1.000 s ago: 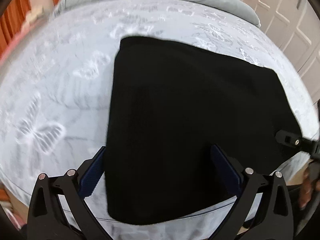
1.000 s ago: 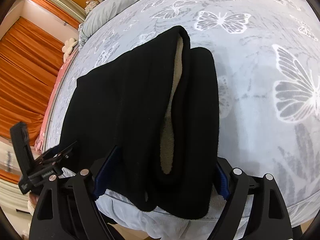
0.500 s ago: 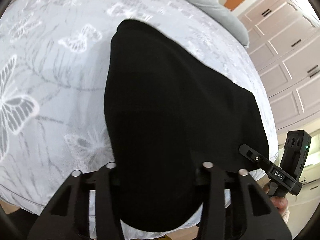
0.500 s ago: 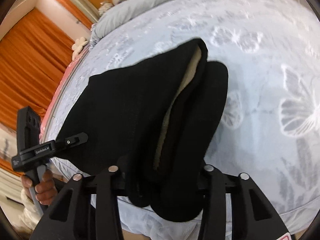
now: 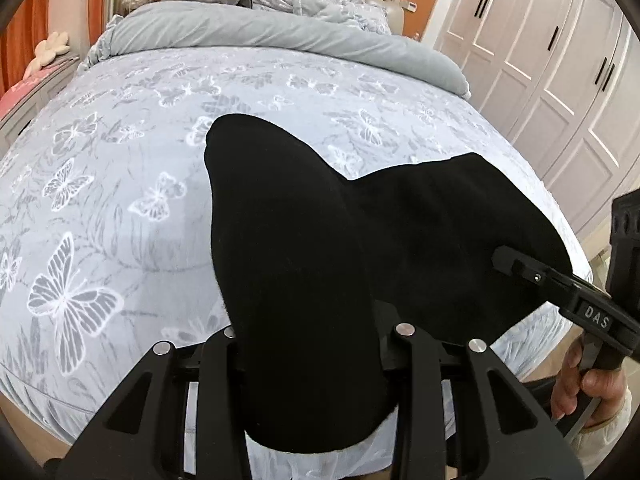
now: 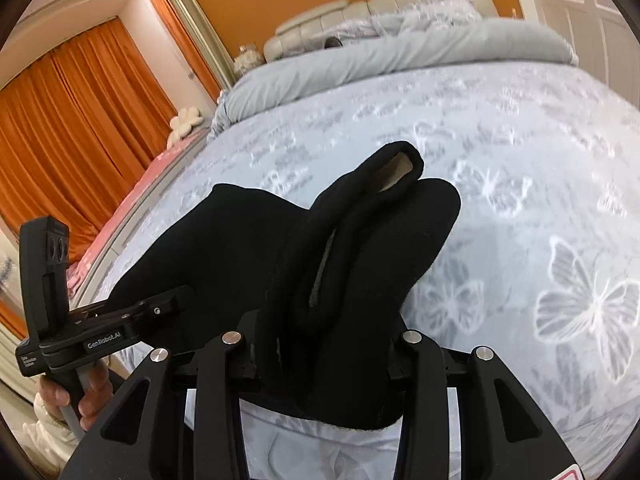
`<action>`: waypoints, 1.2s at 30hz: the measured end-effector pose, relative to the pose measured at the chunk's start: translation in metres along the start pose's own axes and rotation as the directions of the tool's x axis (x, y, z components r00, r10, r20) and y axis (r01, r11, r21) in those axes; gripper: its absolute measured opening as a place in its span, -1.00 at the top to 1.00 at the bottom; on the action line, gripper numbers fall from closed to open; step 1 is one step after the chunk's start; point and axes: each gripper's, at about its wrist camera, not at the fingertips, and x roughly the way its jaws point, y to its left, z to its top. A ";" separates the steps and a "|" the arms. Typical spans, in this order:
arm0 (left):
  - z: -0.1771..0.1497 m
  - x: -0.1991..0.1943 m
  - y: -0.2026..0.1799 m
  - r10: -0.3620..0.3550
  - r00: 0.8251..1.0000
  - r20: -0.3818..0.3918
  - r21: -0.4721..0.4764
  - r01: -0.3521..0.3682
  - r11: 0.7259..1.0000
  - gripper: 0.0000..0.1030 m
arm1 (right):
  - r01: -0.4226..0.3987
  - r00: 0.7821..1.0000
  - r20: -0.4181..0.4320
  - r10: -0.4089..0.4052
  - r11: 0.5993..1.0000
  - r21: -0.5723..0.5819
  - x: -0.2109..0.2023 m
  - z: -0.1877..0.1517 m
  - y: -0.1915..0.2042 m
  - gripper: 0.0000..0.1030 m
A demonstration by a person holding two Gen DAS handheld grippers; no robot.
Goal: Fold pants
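Folded black pants (image 5: 304,248) with a beige fleecy lining (image 6: 400,162) lie at the near edge of the bed. My left gripper (image 5: 316,344) is shut on the near left end of the pants, which is lifted off the bed. My right gripper (image 6: 320,344) is shut on the near right end, where the thick folded layers bunch up. Each gripper shows in the other's view: the right gripper (image 5: 520,268) at the right, the left gripper (image 6: 160,306) at the left. The far ends of the pants still rest on the bed.
The bed (image 5: 120,168) has a pale blue butterfly-print sheet, with a grey duvet (image 5: 260,28) rolled at the headboard. White wardrobe doors (image 5: 560,60) stand to the right, orange curtains (image 6: 72,120) to the left. The bed's near edge lies just below the grippers.
Both grippers went from open to shut on the near edge of the pants, then raised it; the cameras tilted up so the headboard and room came into view.
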 end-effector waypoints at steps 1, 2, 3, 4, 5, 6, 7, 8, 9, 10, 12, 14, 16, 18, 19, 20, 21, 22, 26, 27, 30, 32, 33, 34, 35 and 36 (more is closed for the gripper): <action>0.004 -0.001 0.001 0.004 1.000 0.011 0.001 -0.004 1.000 0.35 | 0.000 1.000 0.015 0.000 1.000 -0.004 -0.002 0.003 0.001 0.29; 0.010 0.000 0.001 0.009 1.000 0.024 0.002 -0.009 1.000 0.35 | -0.001 1.000 0.026 0.001 1.000 -0.003 -0.003 0.005 0.000 0.29; 0.015 -0.002 0.000 0.016 0.999 0.041 0.005 -0.016 1.000 0.35 | -0.005 0.999 0.039 0.005 1.000 -0.002 -0.005 0.007 0.000 0.29; 0.018 -0.006 -0.002 0.021 0.998 0.060 0.008 -0.022 1.000 0.35 | -0.006 0.999 0.047 0.006 1.000 -0.004 -0.005 0.010 0.000 0.29; 0.021 -0.009 -0.004 0.026 0.997 0.071 0.012 -0.027 1.000 0.35 | -0.007 0.998 0.064 0.007 1.000 -0.004 -0.006 0.014 0.001 0.29; 0.024 -0.012 -0.005 0.031 0.996 0.087 0.014 -0.032 0.999 0.35 | -0.009 0.997 0.075 0.009 1.000 -0.002 -0.005 0.017 0.004 0.29; 0.027 -0.015 -0.005 0.034 0.994 0.101 0.015 -0.036 0.999 0.35 | -0.011 0.996 0.086 0.011 1.000 -0.003 -0.005 0.021 0.004 0.29; 0.028 -0.017 -0.005 0.036 0.993 0.111 0.016 -0.038 0.999 0.35 | -0.014 0.995 0.103 0.014 1.000 0.000 -0.006 0.025 0.004 0.29; 0.032 -0.019 -0.006 0.039 0.991 0.126 0.017 -0.042 0.999 0.35 | -0.016 0.993 0.116 0.016 1.000 0.001 -0.007 0.028 0.003 0.29; 0.034 -0.020 -0.008 0.044 0.990 0.136 0.020 -0.047 0.999 0.35 | -0.017 0.992 0.127 0.017 1.000 0.001 -0.008 0.029 0.003 0.29; 0.045 -0.021 -0.013 0.053 0.986 0.156 0.027 -0.058 0.998 0.35 | -0.022 0.988 0.151 0.022 1.000 0.003 -0.009 0.036 0.002 0.29; 0.047 -0.024 -0.016 0.062 0.983 0.171 0.032 -0.069 0.997 0.34 | -0.021 0.986 0.168 0.021 1.000 0.001 -0.007 0.041 0.002 0.29; 0.053 -0.024 -0.018 0.071 0.980 0.186 0.034 -0.078 0.996 0.34 | -0.020 0.982 0.185 0.020 1.000 -0.002 -0.006 0.047 0.002 0.29; 0.057 -0.024 -0.018 0.080 0.976 0.201 0.036 -0.089 0.995 0.34 | -0.016 0.980 0.201 0.017 1.000 -0.006 -0.005 0.052 0.006 0.29; 0.060 -0.024 -0.018 0.085 0.974 0.210 0.036 -0.094 0.995 0.34 | -0.017 0.978 0.209 0.018 1.000 -0.008 -0.005 0.056 0.006 0.29; 0.062 -0.024 -0.018 0.088 0.972 0.216 0.036 -0.098 0.994 0.34 | -0.017 0.977 0.215 0.018 1.000 -0.008 -0.005 0.057 0.007 0.29; 0.064 -0.024 -0.018 0.093 0.969 0.227 0.036 -0.104 0.994 0.34 | -0.017 0.975 0.221 0.019 1.000 -0.009 -0.004 0.060 0.008 0.29; 0.067 -0.024 -0.018 0.098 0.968 0.233 0.037 -0.109 0.993 0.34 | -0.017 0.974 0.227 0.019 1.000 -0.010 -0.003 0.063 0.008 0.29; 0.075 -0.022 -0.019 0.111 0.962 0.249 0.040 -0.125 0.991 0.34 | -0.010 0.969 0.248 0.014 1.000 -0.015 0.001 0.072 0.009 0.29; 0.076 -0.021 -0.019 0.114 0.961 0.251 0.040 -0.128 0.991 0.34 | -0.011 0.968 0.249 0.013 1.000 -0.013 0.003 0.075 0.008 0.29; 0.083 -0.018 -0.018 0.128 0.957 0.260 0.043 -0.144 0.989 0.34 | -0.007 0.966 0.257 0.010 1.000 -0.012 0.007 0.081 0.009 0.29; 0.087 -0.015 -0.017 0.141 0.954 0.266 0.044 -0.158 0.986 0.34 | -0.005 0.966 0.259 0.009 1.000 -0.016 0.011 0.086 0.010 0.29; 0.089 -0.014 -0.017 0.147 0.952 0.268 0.044 -0.165 0.985 0.34 | -0.003 0.965 0.261 0.008 1.000 -0.019 0.012 0.088 0.011 0.29; 0.091 -0.013 -0.016 0.153 0.950 0.271 0.044 -0.172 0.984 0.34 | -0.003 0.965 0.263 0.008 1.000 -0.022 0.014 0.091 0.012 0.29; 0.092 -0.012 -0.015 0.157 0.949 0.272 0.043 -0.175 0.984 0.34 | -0.003 0.964 0.265 0.009 1.000 -0.024 0.016 0.093 0.013 0.29; 0.095 -0.010 -0.014 0.160 0.949 0.273 0.039 -0.177 0.983 0.34 | -0.004 0.964 0.265 0.011 1.000 -0.026 0.018 0.096 0.013 0.29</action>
